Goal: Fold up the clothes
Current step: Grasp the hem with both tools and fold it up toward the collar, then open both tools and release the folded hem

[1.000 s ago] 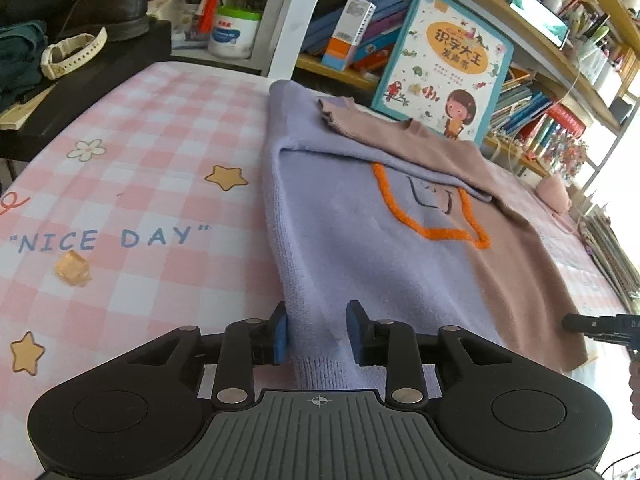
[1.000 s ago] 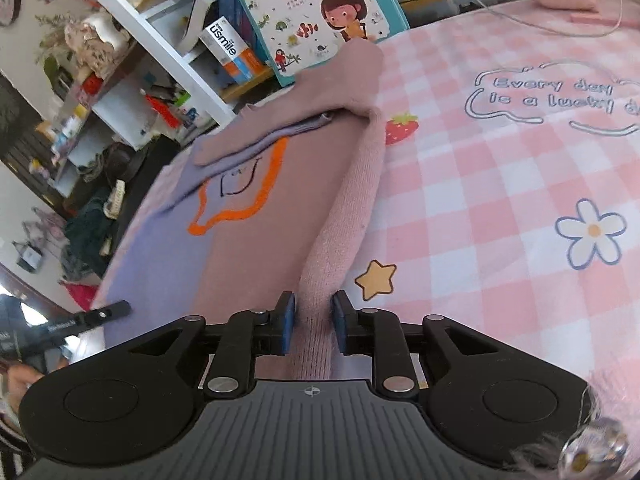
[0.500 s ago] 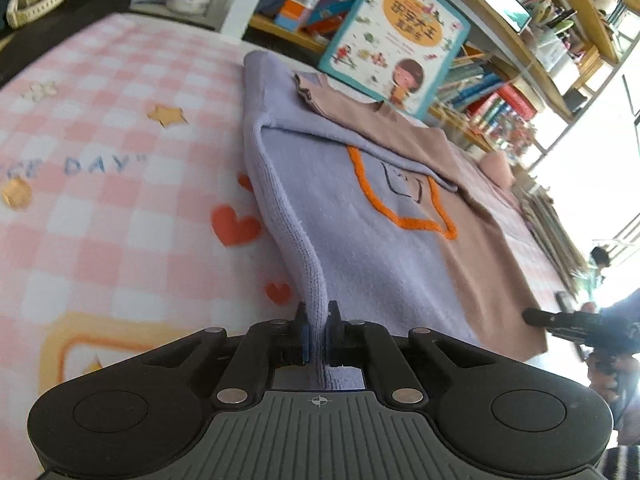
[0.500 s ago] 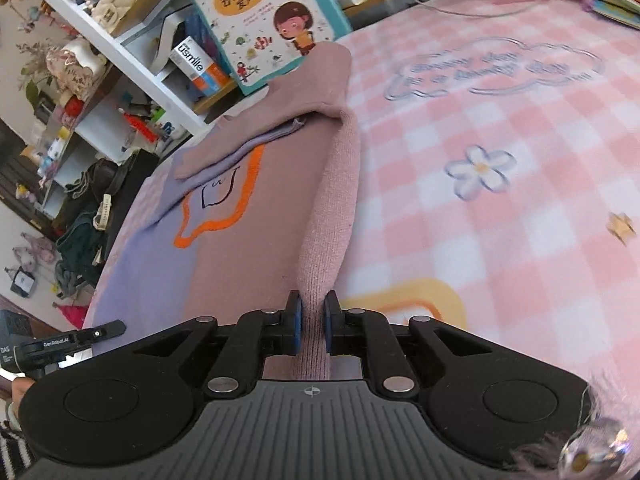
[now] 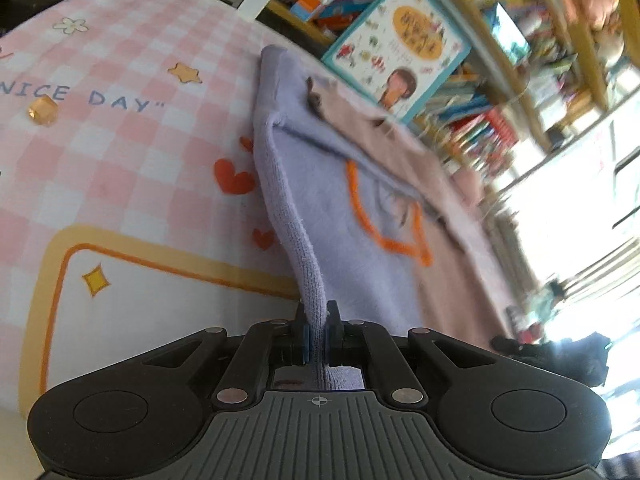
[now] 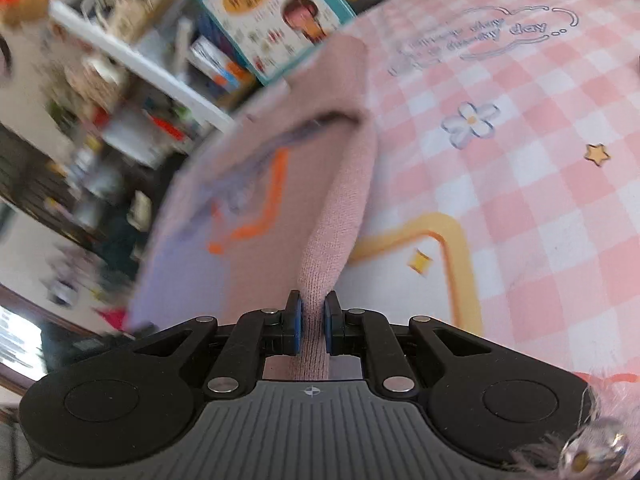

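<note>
Lilac-and-pink knit sweater (image 5: 384, 216) spread on a pink checked table (image 5: 120, 152), hem corners lifted. Left tool (image 5: 316, 330) pinched shut on the lilac hem corner; right tool (image 6: 312, 320) clamped on the pink corner. Soft, limp, light and stretchy, apt to sag mid-hem; best gripped at ribbed hem corners.

A home bedroom: pink checked bedsheet (image 5: 120, 152), crowded bookshelf (image 5: 500, 92), children's book (image 5: 400, 44).
</note>
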The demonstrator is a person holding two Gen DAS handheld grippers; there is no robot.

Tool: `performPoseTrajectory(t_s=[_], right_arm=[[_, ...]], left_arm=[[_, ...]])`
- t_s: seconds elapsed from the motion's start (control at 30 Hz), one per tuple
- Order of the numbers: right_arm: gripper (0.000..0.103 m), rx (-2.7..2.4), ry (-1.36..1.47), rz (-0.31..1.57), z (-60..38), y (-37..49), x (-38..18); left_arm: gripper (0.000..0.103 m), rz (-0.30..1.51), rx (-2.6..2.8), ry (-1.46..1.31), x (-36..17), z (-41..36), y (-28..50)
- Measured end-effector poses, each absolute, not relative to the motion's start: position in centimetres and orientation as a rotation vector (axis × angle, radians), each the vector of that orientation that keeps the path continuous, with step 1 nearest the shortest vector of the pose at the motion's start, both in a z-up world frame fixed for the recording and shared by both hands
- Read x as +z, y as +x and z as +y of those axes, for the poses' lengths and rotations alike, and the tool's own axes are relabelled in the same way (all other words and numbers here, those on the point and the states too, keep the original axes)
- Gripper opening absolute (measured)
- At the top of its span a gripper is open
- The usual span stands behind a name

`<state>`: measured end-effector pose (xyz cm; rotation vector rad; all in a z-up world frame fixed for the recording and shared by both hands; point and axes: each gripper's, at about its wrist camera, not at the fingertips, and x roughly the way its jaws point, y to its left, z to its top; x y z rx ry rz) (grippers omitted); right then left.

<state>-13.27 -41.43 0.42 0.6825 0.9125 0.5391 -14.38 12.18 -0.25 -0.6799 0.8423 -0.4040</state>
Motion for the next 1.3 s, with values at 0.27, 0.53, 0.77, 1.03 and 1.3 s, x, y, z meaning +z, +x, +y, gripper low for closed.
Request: performPoseTrajectory(t_s=[0.27,0.53,0.77,1.03,1.3], right_arm=[[0.01,0.678,0.892,0.594,-41.9,-9.2,5.0],[0.01,0.564,1.022,0.524,-41.5,-1.2,5.9],[0.01,0.421,1.067,0.595,-40.6,4.6,3.3],[0.011,0.315,1.022,0.673,-39.6,8.0,0.5],[0.044,0.223,0.911,0.604,-40.2,7.7,1.8]], left_arm=[[0.005,0.478,-0.497,-0.944,2.9,14.1,-11.2],[0.005,0.416,-0.439,-1.053,3.4,13.8,-2.5],[0.005,0.498,-0.335,-1.082,0.9,14.5,2.0],[0.009,0.567,-0.264,-1.036,-1.1,14.1,4.7],[0.067,0.534,-0.202,-0.877,1.1,14.3,4.8]])
